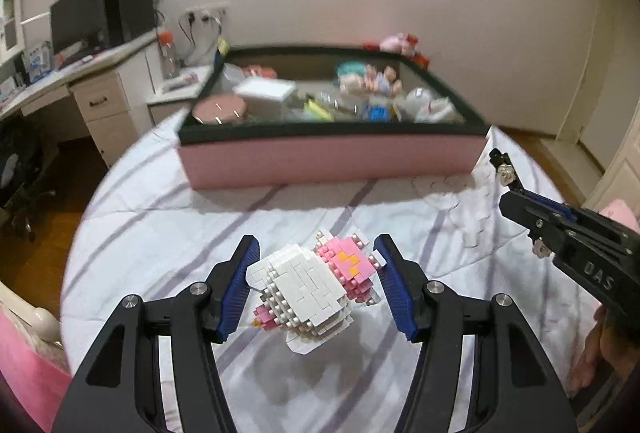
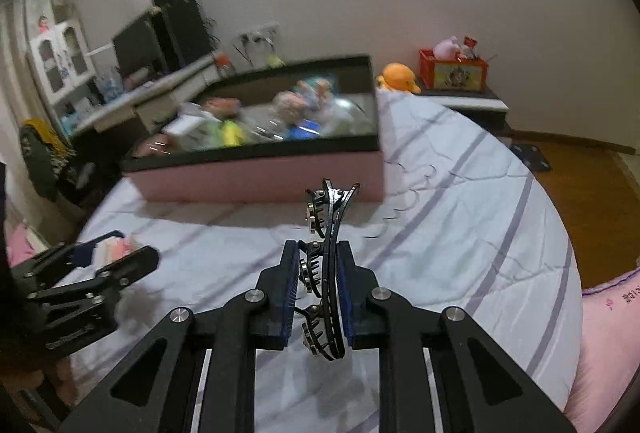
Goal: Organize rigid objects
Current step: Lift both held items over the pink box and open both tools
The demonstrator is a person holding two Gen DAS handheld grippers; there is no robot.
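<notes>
While the left gripper (image 1: 316,285) fills the bottom of the left wrist view, its jaws stand at a middling width, clamped on a white and pink brick-built figure (image 1: 310,293) that hangs between the blue pads (image 1: 236,293), lifted clear of the bed (image 1: 160,233) with its shadow on the striped quilt below. At the upper left of that frame a desk (image 1: 80,73) carries a dark monitor (image 1: 80,17). In the middle, further up, a pink storage box (image 1: 328,161) with a dark rim sits on the bed, crowded with toys and containers too blurred to name singly. At the right edge the right gripper (image 1: 508,177) reaches in, a black hair clip (image 1: 505,171) sticking out of its tip.

In the right wrist view, the left gripper (image 2: 116,249) shows at the lower left with the brick figure between its fingers. The pink box (image 2: 260,177) lies left of centre, higher up. At the bottom centre the right gripper (image 2: 318,293) has its jaws drawn narrow, pinching the curved black toothed hair clip (image 2: 328,253), which stands on edge and juts forward past the pads. At the upper right an orange plush toy (image 2: 398,77) sits at the bed's far edge, beside a red box (image 2: 454,73) on a low stand.
</notes>
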